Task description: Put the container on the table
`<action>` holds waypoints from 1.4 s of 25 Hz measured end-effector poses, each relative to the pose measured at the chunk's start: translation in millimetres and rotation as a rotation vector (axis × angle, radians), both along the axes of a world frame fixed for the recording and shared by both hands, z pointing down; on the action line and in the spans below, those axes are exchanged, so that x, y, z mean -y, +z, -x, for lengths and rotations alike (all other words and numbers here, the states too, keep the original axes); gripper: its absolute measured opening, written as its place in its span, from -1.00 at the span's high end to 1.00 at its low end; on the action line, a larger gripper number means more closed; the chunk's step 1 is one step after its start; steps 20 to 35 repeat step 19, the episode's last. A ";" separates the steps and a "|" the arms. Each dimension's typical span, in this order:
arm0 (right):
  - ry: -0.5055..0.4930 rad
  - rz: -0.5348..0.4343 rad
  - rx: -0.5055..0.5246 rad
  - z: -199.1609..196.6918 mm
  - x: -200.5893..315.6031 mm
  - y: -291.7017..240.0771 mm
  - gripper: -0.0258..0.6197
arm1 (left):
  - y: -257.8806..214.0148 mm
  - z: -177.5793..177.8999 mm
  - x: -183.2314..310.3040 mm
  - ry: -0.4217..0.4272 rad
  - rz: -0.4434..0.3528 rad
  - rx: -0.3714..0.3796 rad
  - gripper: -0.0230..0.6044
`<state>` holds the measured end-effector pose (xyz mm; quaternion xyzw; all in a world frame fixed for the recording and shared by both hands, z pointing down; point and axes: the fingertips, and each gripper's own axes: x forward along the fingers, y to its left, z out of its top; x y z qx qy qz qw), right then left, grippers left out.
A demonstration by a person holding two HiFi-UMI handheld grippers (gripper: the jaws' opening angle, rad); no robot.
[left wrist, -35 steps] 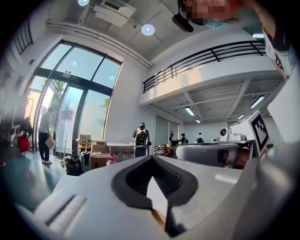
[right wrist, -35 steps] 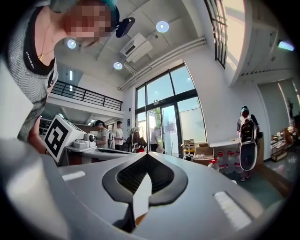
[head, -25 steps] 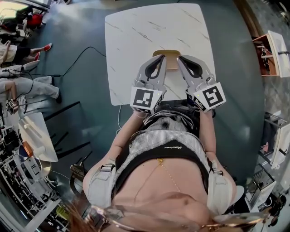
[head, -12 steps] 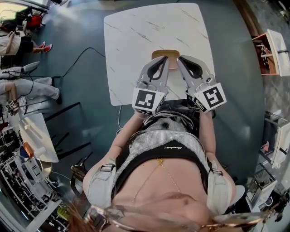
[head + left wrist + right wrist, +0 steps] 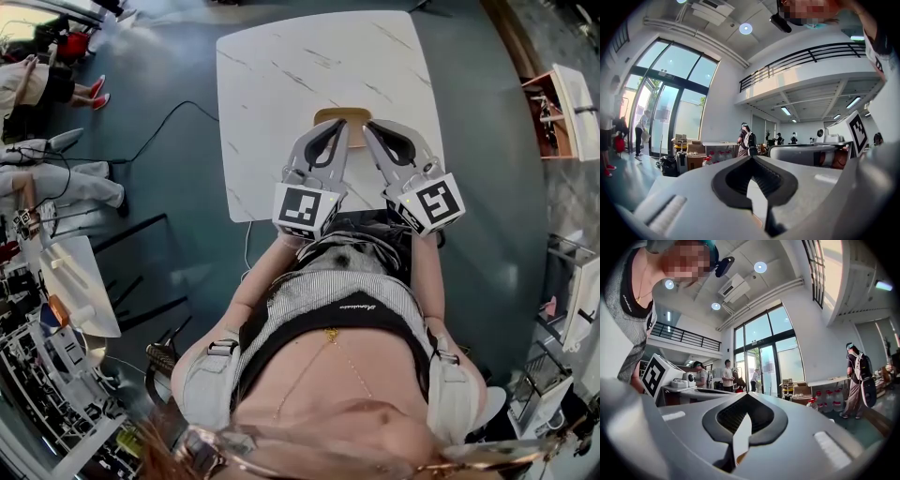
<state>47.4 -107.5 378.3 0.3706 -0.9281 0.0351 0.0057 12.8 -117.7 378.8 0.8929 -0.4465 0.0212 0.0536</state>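
Observation:
A tan container (image 5: 343,114) hangs over the near half of the white marble table (image 5: 281,75), mostly hidden behind both grippers. In the head view my left gripper (image 5: 340,123) is shut on the container's left rim, and my right gripper (image 5: 367,125) is shut on its right rim. The left gripper view shows my left gripper (image 5: 753,161) with a thin pale wall (image 5: 757,199) pinched between its jaws. In the right gripper view a similar thin pale edge (image 5: 740,437) sits in my right gripper (image 5: 746,414). I cannot tell whether the container touches the tabletop.
Dark teal floor surrounds the table. A black cable (image 5: 159,122) runs across the floor at the left, near seated people's legs (image 5: 47,103). An orange shelf unit (image 5: 553,112) stands at the right, and another white table (image 5: 80,281) at the lower left.
Both grippers and the container have shifted only slightly, a little farther over the table. Both grips are unchanged.

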 end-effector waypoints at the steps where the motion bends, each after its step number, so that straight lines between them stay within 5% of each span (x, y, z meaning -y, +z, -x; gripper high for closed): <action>1: -0.002 0.000 -0.001 0.4 0.5 0.4 0.84 | 1.3 0.3 0.8 -0.001 -0.001 0.000 0.93; 35: -0.015 0.014 -0.018 1.1 2.8 6.4 0.84 | 4.7 -3.0 3.6 0.004 -0.004 0.007 0.93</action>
